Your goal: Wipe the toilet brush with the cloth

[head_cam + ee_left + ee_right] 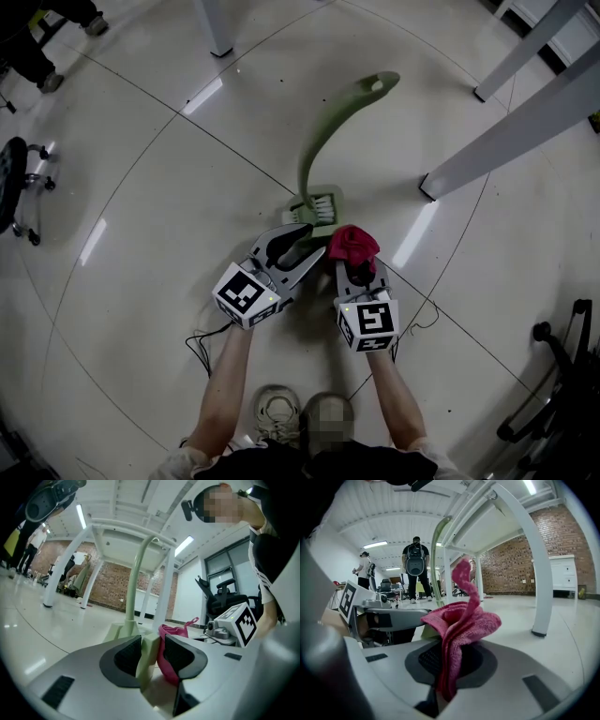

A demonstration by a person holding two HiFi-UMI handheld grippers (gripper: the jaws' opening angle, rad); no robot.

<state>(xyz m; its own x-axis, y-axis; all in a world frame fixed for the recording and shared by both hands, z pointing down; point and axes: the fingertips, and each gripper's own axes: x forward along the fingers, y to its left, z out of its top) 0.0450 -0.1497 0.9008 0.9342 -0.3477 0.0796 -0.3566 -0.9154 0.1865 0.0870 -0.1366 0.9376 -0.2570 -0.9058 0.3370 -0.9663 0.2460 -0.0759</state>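
Beside curved brush [315, 208], nubby pink cloth [352, 242].

Both forearms [228, 375] extended from the frame's bottom centre, left gripper [314, 241] with jaws apart, right gripper [358, 264] clamped on pink cloth [353, 242]

Pale floor [169, 178], toilet brush [319, 207] seemingly atop

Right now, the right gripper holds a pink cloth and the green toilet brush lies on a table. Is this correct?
Not quite. The head view shows the toilet brush lying on the floor, not on a table. The right gripper does hold the pink cloth.
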